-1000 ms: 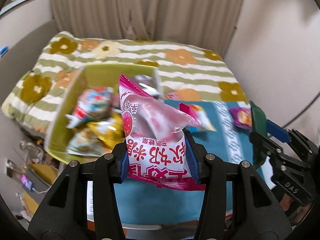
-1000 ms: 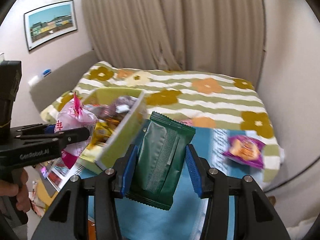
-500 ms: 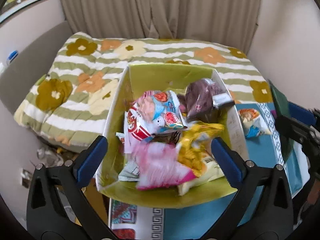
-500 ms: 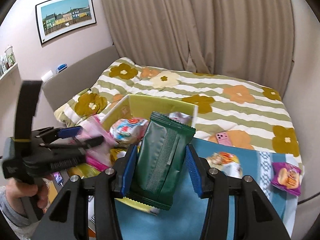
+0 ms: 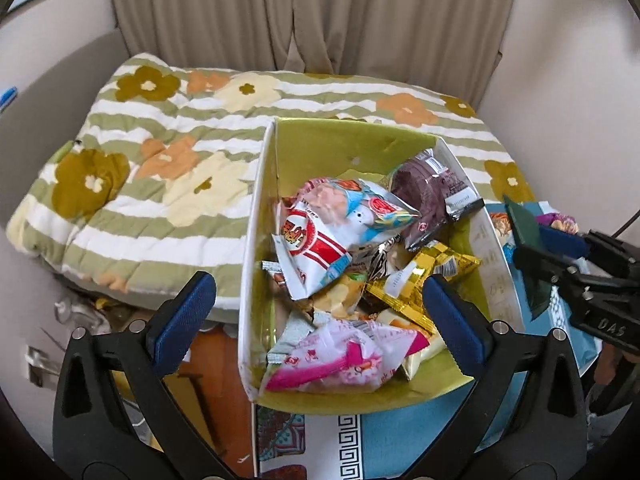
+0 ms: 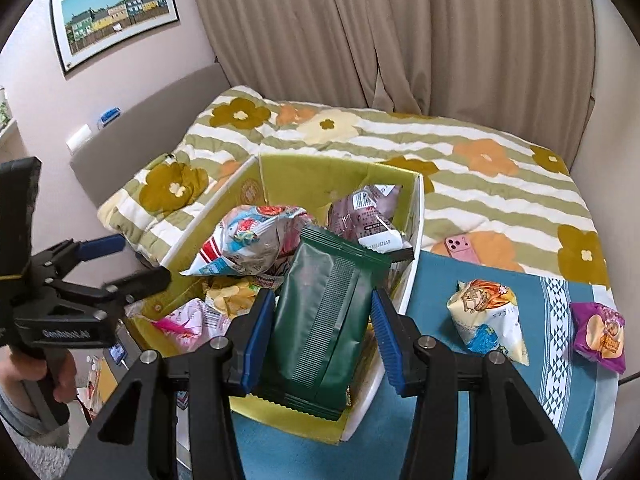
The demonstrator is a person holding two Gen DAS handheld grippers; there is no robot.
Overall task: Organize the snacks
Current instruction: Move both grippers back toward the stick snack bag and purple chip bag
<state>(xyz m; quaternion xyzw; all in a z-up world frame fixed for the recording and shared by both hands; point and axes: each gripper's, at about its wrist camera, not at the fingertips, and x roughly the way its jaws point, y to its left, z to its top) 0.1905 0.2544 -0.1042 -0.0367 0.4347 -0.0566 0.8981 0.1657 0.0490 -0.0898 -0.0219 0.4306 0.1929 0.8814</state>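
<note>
A yellow-green box (image 5: 344,140) (image 6: 416,216) holds several snack packets. A pink packet (image 5: 344,364) lies at its near end, loose, below my left gripper (image 5: 316,312), which is wide open and empty above the box. My right gripper (image 6: 322,328) is shut on a dark green packet (image 6: 320,320) and holds it upright over the box's near right corner. The green packet (image 5: 528,248) also shows at the right in the left wrist view. An orange-and-blue packet (image 6: 486,320) and a purple packet (image 6: 600,336) lie on the teal cloth (image 6: 436,288).
The box stands at the edge of a teal-clothed table, against a bed with a flowered quilt (image 5: 168,152). A pink phone (image 6: 462,249) lies on the quilt by the table. Curtains (image 6: 360,32) hang behind. Clutter lies on the floor at the left (image 5: 80,320).
My left gripper opened and let the pink packet fall into the box. My right gripper carried the green packet left, over the box's corner.
</note>
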